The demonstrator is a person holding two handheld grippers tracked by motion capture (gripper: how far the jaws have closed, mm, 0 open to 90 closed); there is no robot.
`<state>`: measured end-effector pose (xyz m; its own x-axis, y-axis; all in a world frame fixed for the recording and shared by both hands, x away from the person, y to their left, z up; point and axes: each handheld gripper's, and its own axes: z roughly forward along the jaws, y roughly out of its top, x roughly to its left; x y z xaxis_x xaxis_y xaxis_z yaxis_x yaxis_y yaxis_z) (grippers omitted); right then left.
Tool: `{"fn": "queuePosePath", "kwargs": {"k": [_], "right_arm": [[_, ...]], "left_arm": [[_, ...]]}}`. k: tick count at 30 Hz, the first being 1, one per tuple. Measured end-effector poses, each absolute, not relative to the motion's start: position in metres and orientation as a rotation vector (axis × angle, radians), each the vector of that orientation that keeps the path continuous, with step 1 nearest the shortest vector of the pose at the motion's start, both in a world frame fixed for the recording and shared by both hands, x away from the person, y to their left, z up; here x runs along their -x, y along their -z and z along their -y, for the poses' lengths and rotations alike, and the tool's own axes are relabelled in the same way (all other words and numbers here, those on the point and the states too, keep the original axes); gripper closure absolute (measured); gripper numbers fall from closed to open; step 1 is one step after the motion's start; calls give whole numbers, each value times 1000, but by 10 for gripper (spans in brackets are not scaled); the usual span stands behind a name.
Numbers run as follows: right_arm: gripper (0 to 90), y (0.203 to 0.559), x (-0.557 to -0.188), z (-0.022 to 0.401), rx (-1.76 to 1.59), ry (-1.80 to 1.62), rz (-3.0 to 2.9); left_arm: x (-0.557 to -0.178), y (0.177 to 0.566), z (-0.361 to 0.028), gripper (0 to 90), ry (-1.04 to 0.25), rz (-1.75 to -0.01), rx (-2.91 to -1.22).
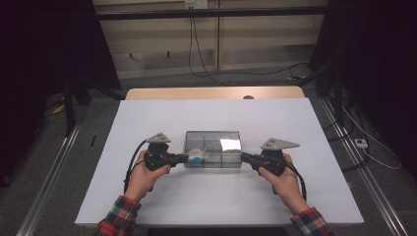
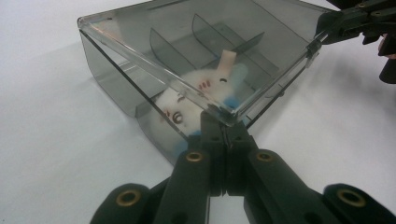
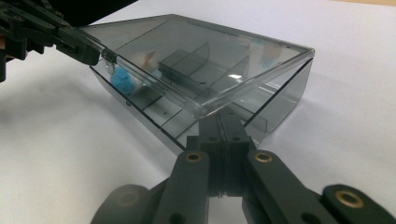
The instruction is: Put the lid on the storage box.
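Observation:
A smoky clear plastic box (image 1: 212, 149) with inner dividers sits mid-table on the white sheet. Its clear lid (image 2: 205, 51) is tilted, with the near edge raised off the box wall. A white plush toy (image 2: 196, 93) with blue parts lies in the box's front left compartment (image 1: 197, 156). My left gripper (image 1: 186, 158) is shut on the lid's near left corner (image 2: 227, 128). My right gripper (image 1: 243, 157) is shut on the lid's near right corner (image 3: 223, 119). The right gripper view has the toy's blue part (image 3: 123, 79) and the left gripper (image 3: 88, 51) at the far corner.
The white-covered table (image 1: 216, 196) has bare surface around the box on all sides. A strip of wooden tabletop (image 1: 211, 93) runs along the far edge. Cables (image 1: 216, 73) lie on the floor beyond, and metal rails (image 1: 54, 172) flank the table.

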<state>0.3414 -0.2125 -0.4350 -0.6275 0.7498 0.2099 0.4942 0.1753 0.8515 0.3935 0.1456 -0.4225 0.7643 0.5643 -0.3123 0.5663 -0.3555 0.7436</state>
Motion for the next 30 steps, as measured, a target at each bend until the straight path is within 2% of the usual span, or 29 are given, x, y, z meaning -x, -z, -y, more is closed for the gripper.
{"fn": "queuePosePath", "kwargs": {"k": [30], "right_arm": [[897,435,-330,212,-1158,-1423,-2191]], "left_arm": [[-385,422,-149,895,-33,-836,-2048]]}}
